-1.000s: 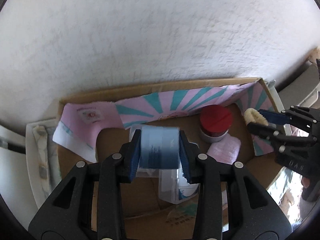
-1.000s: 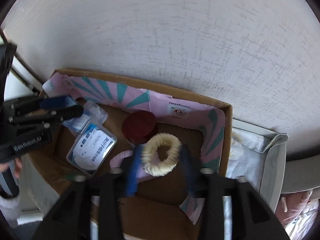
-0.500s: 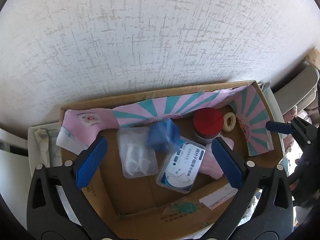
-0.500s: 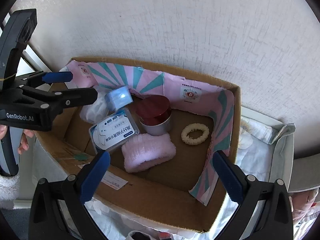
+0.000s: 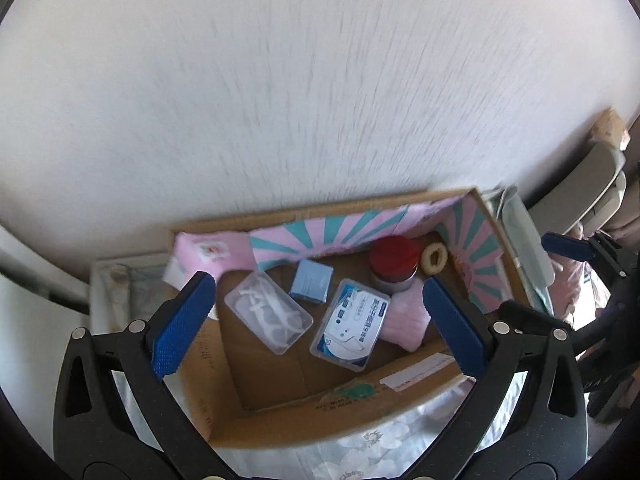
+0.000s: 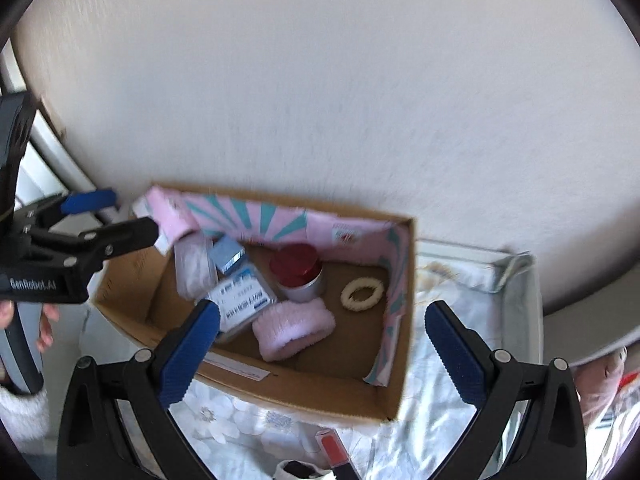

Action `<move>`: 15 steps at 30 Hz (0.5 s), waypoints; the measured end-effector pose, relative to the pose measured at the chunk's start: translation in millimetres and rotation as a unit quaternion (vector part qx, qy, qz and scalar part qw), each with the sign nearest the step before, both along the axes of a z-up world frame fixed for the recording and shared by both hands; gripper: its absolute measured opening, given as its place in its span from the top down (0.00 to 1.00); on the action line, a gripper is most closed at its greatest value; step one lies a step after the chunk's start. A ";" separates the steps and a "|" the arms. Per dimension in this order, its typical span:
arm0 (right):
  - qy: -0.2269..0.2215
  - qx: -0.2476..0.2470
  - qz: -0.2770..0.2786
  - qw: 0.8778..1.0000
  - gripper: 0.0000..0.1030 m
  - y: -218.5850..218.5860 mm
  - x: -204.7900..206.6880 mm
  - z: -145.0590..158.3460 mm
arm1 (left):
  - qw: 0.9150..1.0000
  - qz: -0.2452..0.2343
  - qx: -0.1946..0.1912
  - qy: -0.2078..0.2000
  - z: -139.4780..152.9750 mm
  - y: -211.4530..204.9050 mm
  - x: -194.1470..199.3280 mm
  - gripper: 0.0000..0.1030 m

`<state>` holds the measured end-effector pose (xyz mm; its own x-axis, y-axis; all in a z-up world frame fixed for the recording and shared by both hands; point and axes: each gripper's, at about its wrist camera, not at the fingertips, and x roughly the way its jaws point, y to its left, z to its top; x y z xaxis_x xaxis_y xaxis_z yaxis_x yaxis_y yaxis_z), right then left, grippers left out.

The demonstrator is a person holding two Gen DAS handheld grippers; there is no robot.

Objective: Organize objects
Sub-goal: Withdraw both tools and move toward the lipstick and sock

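Floral bedsheet [image 6: 432, 392] directly beneath both grippers. Cardboard box [image 5: 280, 420] ahead of them, pink-and-teal paper lining [image 5: 320, 236] along its far side, white textured wall [image 5: 320, 80] behind. Left gripper [image 5: 316, 328] above box, fingers spread wide, holding nothing. Right gripper [image 6: 320, 344] likewise, jaws apart and empty. In box: clear case [image 5: 268, 312], blue packet [image 5: 312, 282], labelled case [image 5: 352, 324], red-lidded jar [image 5: 394, 258], cream ring [image 5: 435, 258], pink band [image 6: 294, 328].

We count six items inside the cardboard box [image 5: 280, 404]: 1 clear floss-pick case [image 5: 268, 317], 1 small blue box [image 5: 311, 281], 1 blue-label pack [image 5: 351, 323], 1 red-lid jar [image 5: 393, 263], 1 cream scrunchie [image 5: 435, 259], 1 pink fuzzy band [image 6: 293, 329]. Outside the box, near its front edge: 1 red lipstick [image 6: 334, 449].
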<state>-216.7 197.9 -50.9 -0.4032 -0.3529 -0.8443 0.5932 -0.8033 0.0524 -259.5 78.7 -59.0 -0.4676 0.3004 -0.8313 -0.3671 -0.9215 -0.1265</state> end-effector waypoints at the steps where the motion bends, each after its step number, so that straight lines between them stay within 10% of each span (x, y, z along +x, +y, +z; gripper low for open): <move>1: 0.007 -0.008 -0.006 1.000 0.01 3.8 3.7 9.1 | 1.000 0.006 -0.001 0.013 10.9 -5.3 5.1 0.00; 15: 0.096 -0.065 -0.044 0.992 0.01 35.6 89.8 81.9 | 0.993 0.042 0.019 0.112 88.7 -38.2 104.9 0.00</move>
<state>-126.9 233.5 31.0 -0.5861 -0.4099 -0.6990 0.5295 -0.8467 0.0525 -154.6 40.5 29.7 -0.6646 0.2816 -0.6921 -0.3113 -0.9464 -0.0862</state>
